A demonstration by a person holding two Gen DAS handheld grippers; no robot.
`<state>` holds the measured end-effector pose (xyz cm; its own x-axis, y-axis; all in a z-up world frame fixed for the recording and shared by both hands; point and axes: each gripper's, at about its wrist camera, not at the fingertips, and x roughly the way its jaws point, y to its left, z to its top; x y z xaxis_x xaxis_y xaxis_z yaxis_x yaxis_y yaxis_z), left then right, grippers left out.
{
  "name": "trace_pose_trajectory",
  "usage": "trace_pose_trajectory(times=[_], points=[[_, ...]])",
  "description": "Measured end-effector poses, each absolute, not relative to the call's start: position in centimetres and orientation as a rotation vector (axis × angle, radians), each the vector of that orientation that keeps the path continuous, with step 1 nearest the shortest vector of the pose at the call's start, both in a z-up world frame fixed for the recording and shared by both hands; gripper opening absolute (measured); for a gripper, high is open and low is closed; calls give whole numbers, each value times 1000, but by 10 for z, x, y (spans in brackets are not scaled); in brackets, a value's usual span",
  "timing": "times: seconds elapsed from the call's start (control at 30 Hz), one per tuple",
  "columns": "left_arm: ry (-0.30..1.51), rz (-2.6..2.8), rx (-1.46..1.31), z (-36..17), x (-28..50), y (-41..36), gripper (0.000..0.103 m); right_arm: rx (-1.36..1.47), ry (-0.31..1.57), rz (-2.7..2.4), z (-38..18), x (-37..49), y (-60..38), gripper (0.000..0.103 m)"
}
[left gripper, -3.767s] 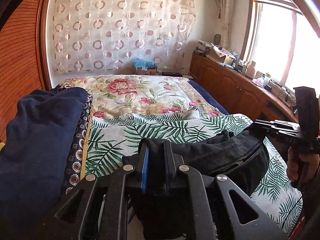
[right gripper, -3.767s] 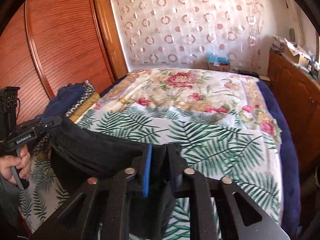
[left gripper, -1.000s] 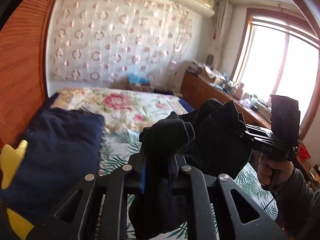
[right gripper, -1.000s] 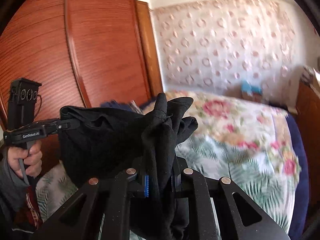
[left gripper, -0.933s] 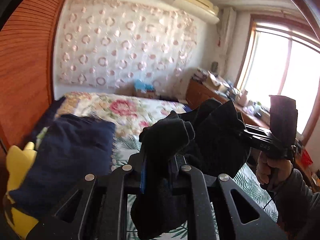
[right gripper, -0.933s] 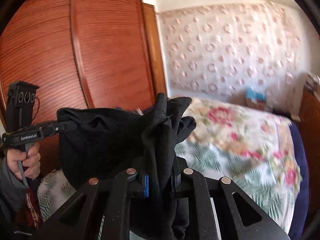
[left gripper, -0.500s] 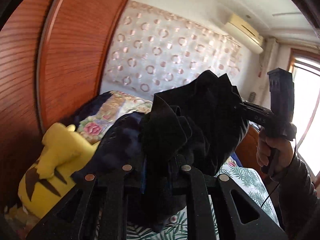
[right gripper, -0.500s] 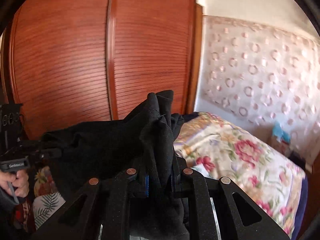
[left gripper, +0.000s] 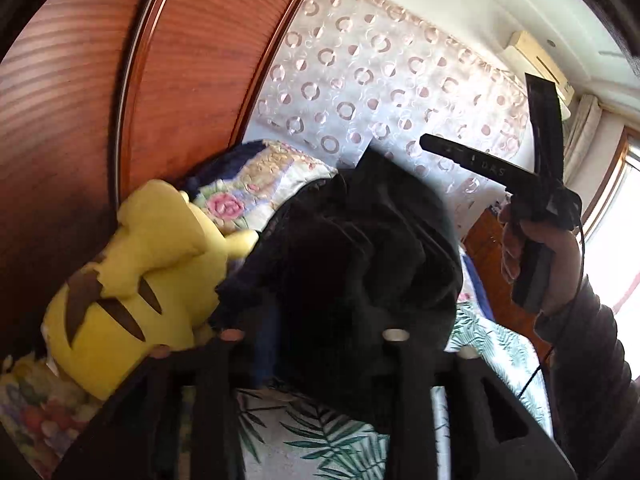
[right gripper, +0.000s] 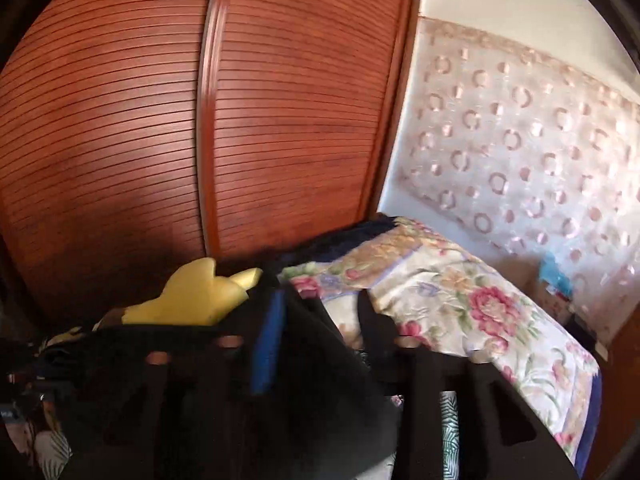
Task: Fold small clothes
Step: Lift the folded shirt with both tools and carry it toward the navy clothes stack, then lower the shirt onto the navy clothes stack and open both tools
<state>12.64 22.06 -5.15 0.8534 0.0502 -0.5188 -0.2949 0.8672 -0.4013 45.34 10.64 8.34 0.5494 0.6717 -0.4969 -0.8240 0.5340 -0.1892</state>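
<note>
Swung away from the middle of the bed (right gripper: 460, 300) toward the wardrobe (right gripper: 200, 120) side since the earlier frames, where the black garment (left gripper: 360, 264) hung stretched and pinched between both tools. Now bunched in a dark heap just ahead of the left gripper (left gripper: 316, 340), beside the yellow plush toy (left gripper: 132, 280), apparently atop other dark clothes there. Jaws of both tools just opened: left prongs parted around the cloth, no longer pinching; right gripper (right gripper: 316, 344) loose too, blue pad bare, black fabric draped slack across the gap. From the left view, right tool held up clear of the heap by a hand (left gripper: 540, 248). Best done now: back both tools straight out without snagging, keep the folds square on the pile.
</note>
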Motion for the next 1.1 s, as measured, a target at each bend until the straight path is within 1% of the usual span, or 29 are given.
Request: trace_pose_trajectory(times=[0.03,0.07,0.1,0.17,0.2,0.27,0.4,0.53,0.67,0.77,1.1], points=[[510,193,-469,-49,123,218,52,-422,383,923,83,445,104,47],[507,200,-444,-47,121,216,59,-420,375,919,82,436,101,47],[504,200,-434,-46,120,218,70,-416,369,921,80,429,96,47],[492,196,-412,-42,117,216,82,-404,392,963,72,420,91,47],[490,197,-395,-41,118,216,84,-394,416,981,65,419,88,47],[498,209,-348,-39,120,212,86,-387,462,1002,51,422,86,47],[495,215,-310,-30,119,206,86,-433,530,997,18,427,92,47],[493,229,-289,-24,118,204,86,-416,539,973,1,440,106,51],[490,241,-249,-16,117,197,86,-372,543,953,4,435,106,51],[486,246,-217,-12,115,192,86,-318,544,936,9,421,84,51],[477,183,-138,-6,100,146,86,-204,481,858,20,328,-14,51]])
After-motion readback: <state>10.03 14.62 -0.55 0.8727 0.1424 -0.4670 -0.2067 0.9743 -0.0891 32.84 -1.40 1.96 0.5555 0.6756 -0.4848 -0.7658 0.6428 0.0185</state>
